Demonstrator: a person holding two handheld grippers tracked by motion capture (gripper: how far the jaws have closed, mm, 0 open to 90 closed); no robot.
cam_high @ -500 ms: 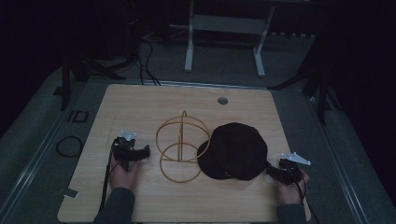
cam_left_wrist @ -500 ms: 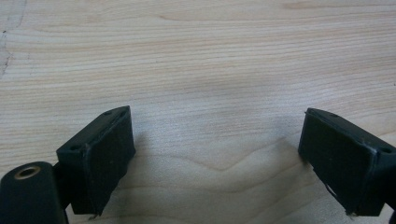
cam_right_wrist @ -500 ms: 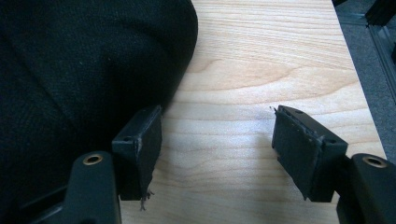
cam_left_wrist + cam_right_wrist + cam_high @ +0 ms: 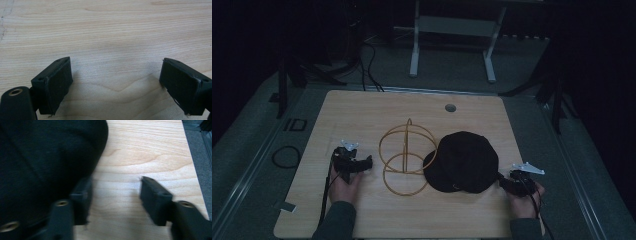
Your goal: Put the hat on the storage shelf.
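Observation:
A black cap (image 4: 464,162) lies on the wooden table (image 4: 412,107), right of centre. Beside it on the left stands a golden wire stand (image 4: 404,157) of crossed hoops over a round base. My left gripper (image 4: 368,162) rests on the table left of the stand, its jaws wide apart over bare wood (image 4: 115,82). My right gripper (image 4: 501,179) sits at the cap's lower right edge, open. In the right gripper view its jaws stand apart (image 4: 115,197), and the cap (image 4: 47,165) lies against the left jaw.
A small round hole (image 4: 450,107) sits near the table's far edge. A cable loop (image 4: 286,156) lies on the grey floor to the left. A white metal frame (image 4: 452,35) stands beyond the table. A white tag (image 4: 287,206) lies at the table's near left corner.
The right gripper has shifted slightly, blurring its view. The left gripper, cap and wire stand are where they were.

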